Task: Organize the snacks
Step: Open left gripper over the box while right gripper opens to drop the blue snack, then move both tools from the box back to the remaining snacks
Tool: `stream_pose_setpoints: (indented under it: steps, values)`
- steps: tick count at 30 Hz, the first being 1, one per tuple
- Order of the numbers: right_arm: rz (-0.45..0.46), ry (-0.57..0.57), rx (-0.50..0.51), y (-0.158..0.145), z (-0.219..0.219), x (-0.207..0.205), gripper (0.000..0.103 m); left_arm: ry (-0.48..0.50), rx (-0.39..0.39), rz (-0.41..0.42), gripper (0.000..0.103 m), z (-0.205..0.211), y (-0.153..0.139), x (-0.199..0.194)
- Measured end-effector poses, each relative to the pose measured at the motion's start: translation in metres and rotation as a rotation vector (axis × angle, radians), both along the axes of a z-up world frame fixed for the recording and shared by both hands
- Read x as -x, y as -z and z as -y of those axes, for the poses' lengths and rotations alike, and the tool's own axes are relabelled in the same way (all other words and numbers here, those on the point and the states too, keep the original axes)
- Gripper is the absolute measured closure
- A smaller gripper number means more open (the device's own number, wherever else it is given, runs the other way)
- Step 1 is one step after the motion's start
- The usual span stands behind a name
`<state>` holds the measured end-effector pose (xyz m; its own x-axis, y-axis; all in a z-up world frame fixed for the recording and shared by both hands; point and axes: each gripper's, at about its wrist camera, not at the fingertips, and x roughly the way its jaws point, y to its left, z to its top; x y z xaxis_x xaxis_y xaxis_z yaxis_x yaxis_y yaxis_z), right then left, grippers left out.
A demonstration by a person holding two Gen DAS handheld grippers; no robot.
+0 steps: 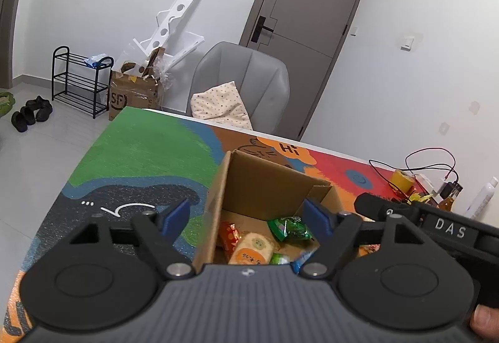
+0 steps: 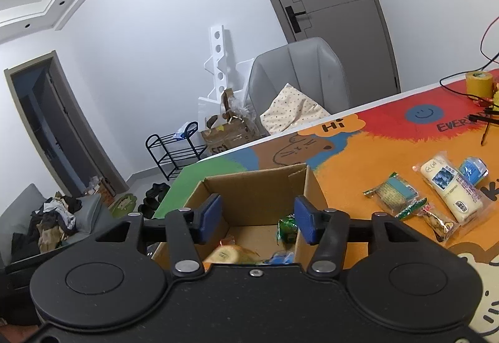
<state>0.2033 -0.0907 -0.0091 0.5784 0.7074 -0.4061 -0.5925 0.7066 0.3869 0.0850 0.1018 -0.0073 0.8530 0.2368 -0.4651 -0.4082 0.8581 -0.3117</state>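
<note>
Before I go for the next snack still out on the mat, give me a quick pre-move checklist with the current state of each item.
1. Right tool empty, jaws apart: ok.
2. Left tool empty, jaws apart: ok.
3. Open brown cardboard box has free floor space: ok.
4. Snacks left on the mat: long white wrapped roll, green-edged clear packet, small blue packet, brown snack packet: not ok, still outside.
5. Black and red wires clear of those snacks: ok.
6. Tools clear of each other: cannot tell.

White walls, a grey door (image 1: 307,18), grey armchair (image 1: 240,84), black shoe rack (image 1: 79,80).
</note>
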Motion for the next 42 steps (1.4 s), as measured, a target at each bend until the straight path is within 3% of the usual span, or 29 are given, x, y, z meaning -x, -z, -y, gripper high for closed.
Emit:
stream_pose_setpoints:
  steps: [4,17,42]
  values:
    - [-0.009,0.020,0.006,0.003,0.008,0.001,0.044,-0.003,-0.005,-0.008,0.016,0.003,0.002,-0.003]
    - [-0.051,0.120,0.001,0.017,0.056,-0.012,0.023,0.074,-0.037,-0.042,0.010,0.037,0.005,-0.022]
    - [-0.079,0.360,-0.090,0.036,0.183,-0.040,0.019,0.324,-0.072,-0.046,0.009,0.149,0.003,-0.098]
